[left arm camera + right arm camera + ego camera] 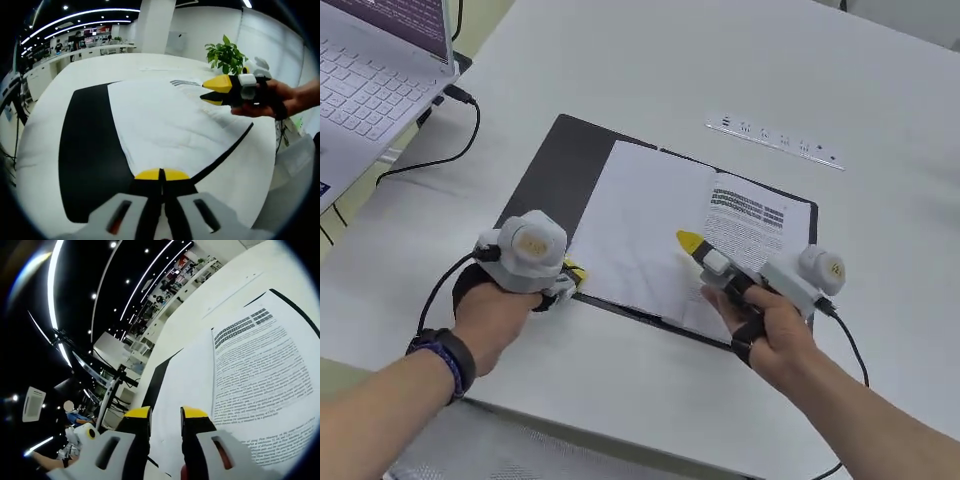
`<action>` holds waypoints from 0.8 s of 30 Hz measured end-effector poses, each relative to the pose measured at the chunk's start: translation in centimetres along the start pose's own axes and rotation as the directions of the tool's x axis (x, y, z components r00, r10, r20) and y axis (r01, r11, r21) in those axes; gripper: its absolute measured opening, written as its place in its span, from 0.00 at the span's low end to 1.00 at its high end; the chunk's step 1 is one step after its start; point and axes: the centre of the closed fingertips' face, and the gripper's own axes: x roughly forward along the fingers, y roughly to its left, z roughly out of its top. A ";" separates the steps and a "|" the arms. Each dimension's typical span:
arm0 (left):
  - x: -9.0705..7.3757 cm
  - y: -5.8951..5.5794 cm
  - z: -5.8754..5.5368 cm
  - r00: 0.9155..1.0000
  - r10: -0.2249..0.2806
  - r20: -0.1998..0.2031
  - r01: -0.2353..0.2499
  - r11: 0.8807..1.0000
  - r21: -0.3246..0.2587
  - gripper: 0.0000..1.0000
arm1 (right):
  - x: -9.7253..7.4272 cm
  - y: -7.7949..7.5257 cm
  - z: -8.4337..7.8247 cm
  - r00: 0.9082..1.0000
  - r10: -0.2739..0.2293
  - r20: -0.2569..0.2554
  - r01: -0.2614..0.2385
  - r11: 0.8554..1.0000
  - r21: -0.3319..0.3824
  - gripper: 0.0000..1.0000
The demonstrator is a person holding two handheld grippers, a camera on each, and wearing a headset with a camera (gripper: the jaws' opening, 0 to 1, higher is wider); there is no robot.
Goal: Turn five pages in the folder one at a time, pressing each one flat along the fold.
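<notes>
Folder: black folder [555, 165] lies open on the white desk [650, 60], with its dark inside cover bare on the left.
Pages: a blank white page [640, 215] lies across the middle. A printed page [760, 220] lies to its right, and the two meet at the fold.
Writing: the printed page [260, 370] has a block of dark squares at the top and dense lines of text below, all too small to read.
Left gripper: left gripper [570, 274] is at the folder's near edge. In the left gripper view [161, 174] its yellow-tipped fingers are pressed together with no gap. Whether they touch the cover cannot be told.
Right gripper: right gripper [688, 242] is over the blank page, just beside the fold. Its own view [165, 412] shows the fingers spread with nothing between them. Contact with the paper cannot be told.
Hands: left hand [495, 310] has a dark wristband [445, 355] on the wrist. Right hand [775, 335] grips the handle.
Laptop: laptop [370, 70] is cut off at the top left corner, and its screen text is illegible. A black cable [460, 140] runs from it.
Strip: a pale strip [775, 140] with small dark marks lies beyond the folder. The marks are unreadable.
Background: a green plant [226, 55] stands past the desk's far edge.
</notes>
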 end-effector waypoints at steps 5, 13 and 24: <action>-0.2 0.0 0.0 1.000 0.011 -0.010 -0.011 1.000 -0.009 0.00 | -0.3 -1.1 0.6 1.000 -0.016 0.006 0.016 1.000 -0.005 0.18; 0.1 0.4 0.0 1.000 0.009 -0.026 -0.008 1.000 0.018 0.00 | 0.4 -2.8 1.5 1.000 -0.027 -0.002 0.027 0.999 -0.020 0.11; 0.4 0.6 -0.1 0.999 0.014 -0.033 -0.013 1.000 0.005 0.00 | 1.8 -4.7 1.7 0.998 -0.063 -0.001 0.063 0.998 0.028 0.00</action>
